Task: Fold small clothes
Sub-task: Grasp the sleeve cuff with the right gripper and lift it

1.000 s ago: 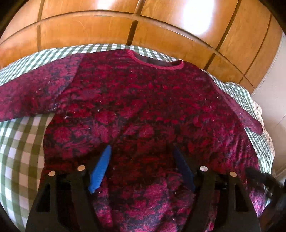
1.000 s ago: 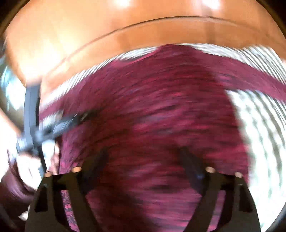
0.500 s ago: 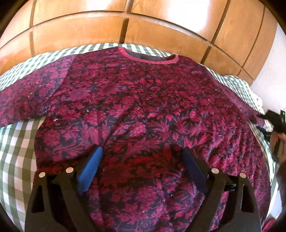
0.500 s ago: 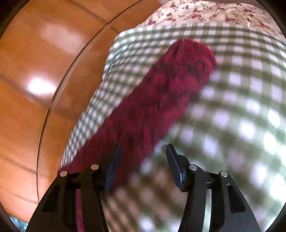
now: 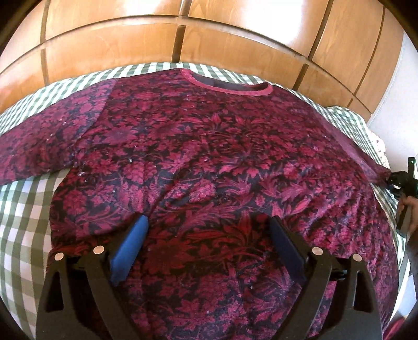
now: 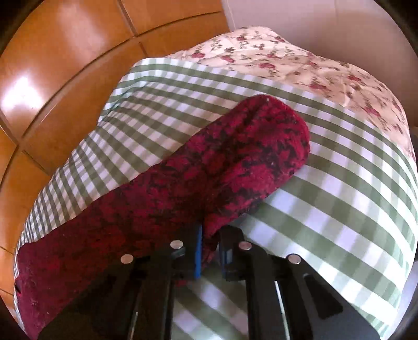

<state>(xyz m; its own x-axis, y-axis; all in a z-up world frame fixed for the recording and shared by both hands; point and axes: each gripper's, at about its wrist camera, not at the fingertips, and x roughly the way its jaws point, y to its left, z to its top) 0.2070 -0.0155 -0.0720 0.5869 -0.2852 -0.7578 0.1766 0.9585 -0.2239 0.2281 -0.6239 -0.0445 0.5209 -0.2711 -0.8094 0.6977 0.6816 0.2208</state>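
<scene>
A dark red flower-patterned sweater lies spread flat on the green-checked sheet, neckline at the far side. My left gripper hangs open over its lower middle, blue pads wide apart with nothing pinched between them. The sweater's right sleeve runs out across the checked sheet. My right gripper is shut on a fold of that sleeve near its cuff; the cloth is pinched between the blue pads. In the left wrist view the right gripper shows small at the sleeve's end, held by a hand.
Glossy wooden wardrobe panels rise behind the bed. A cream quilt with small red flowers lies past the checked sheet on the right, next to a pale wall. The left sleeve stretches out toward the left edge.
My right gripper swung from over the sweater's body out to the right sleeve, then closed on the sleeve. My left gripper's jaws widened a little and stayed over the lower middle.
</scene>
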